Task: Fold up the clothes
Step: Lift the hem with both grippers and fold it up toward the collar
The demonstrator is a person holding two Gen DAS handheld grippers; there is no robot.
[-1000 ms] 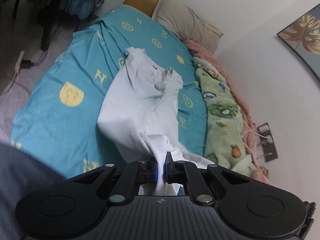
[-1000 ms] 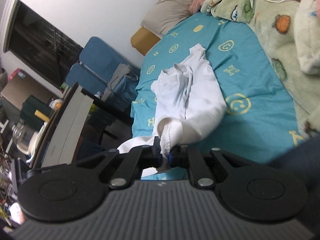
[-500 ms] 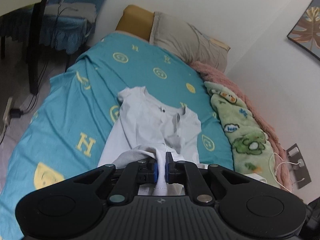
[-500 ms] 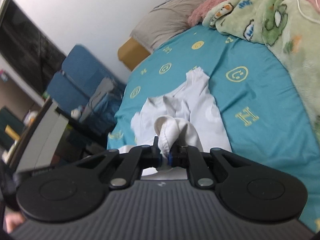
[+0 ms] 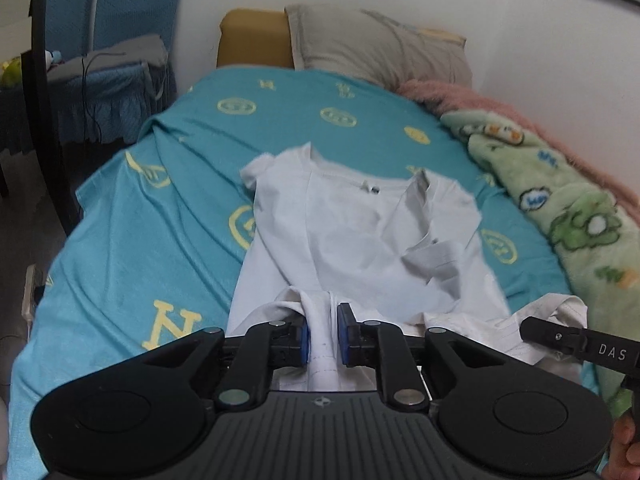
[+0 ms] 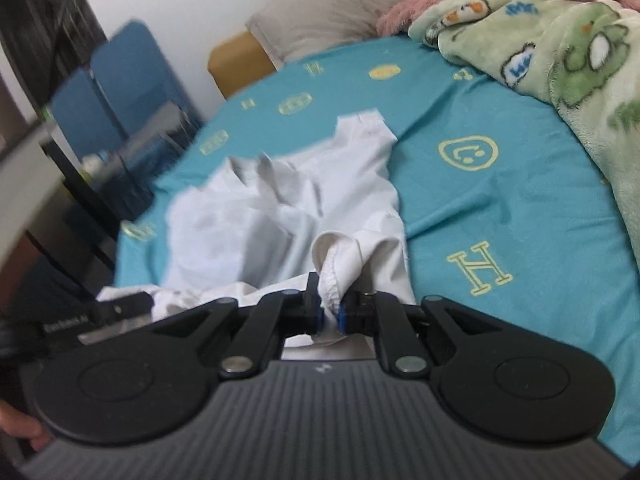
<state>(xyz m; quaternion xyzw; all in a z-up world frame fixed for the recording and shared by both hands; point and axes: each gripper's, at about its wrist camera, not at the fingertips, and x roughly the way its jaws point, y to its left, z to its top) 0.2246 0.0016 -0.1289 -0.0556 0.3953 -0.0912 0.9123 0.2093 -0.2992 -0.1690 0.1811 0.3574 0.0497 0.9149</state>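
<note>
— Both grippers busy?
— Both. My left gripper (image 5: 323, 334) pinches a fold of the white shirt (image 5: 360, 236) between its blue pads (image 5: 303, 340); my right gripper (image 6: 329, 312) is clamped on a bunched hem of the same shirt.
— Where does the shirt lie?
— Spread on the teal bedsheet (image 5: 132, 240), collar toward the grey pillow (image 5: 376, 46), its near edge lifted in my fingers. A green blanket (image 6: 560, 40) sits along the wall side, apart from the shirt.
</note>
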